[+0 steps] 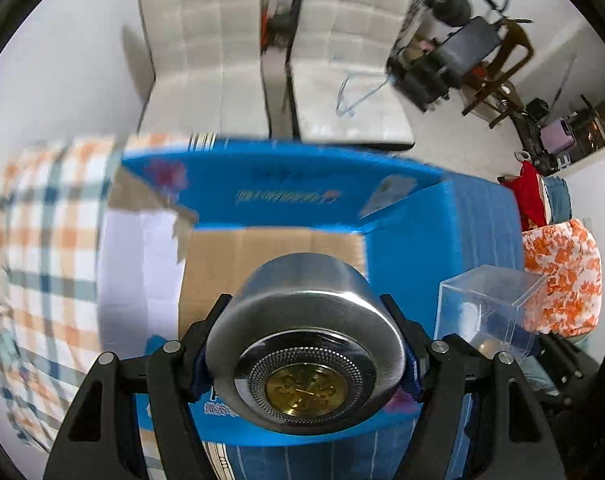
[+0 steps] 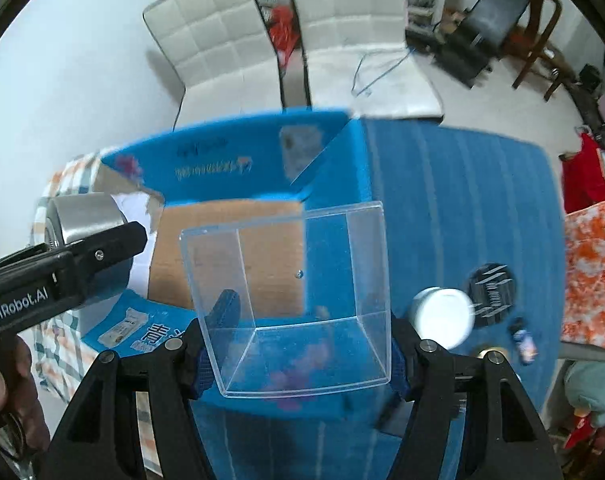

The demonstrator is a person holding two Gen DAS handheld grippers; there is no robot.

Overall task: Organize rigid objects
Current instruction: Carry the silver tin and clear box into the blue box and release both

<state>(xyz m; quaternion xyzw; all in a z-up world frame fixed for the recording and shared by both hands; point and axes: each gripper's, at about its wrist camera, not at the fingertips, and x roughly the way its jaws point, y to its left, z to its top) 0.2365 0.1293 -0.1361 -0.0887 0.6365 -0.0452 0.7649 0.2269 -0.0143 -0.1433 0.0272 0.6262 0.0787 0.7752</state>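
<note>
The left gripper (image 1: 306, 344) is closed on a round steel tin (image 1: 306, 344) with a brass medallion on its end, held low and centre in the left wrist view over the open blue cardboard box (image 1: 274, 248). The right gripper (image 2: 298, 356) is clamped on a clear plastic box (image 2: 298, 304), centre frame in the right wrist view, also above the box's brown floor. A white jar (image 2: 442, 316) and a black disc (image 2: 491, 292) lie on the blue cloth (image 2: 462, 200) at lower right.
</note>
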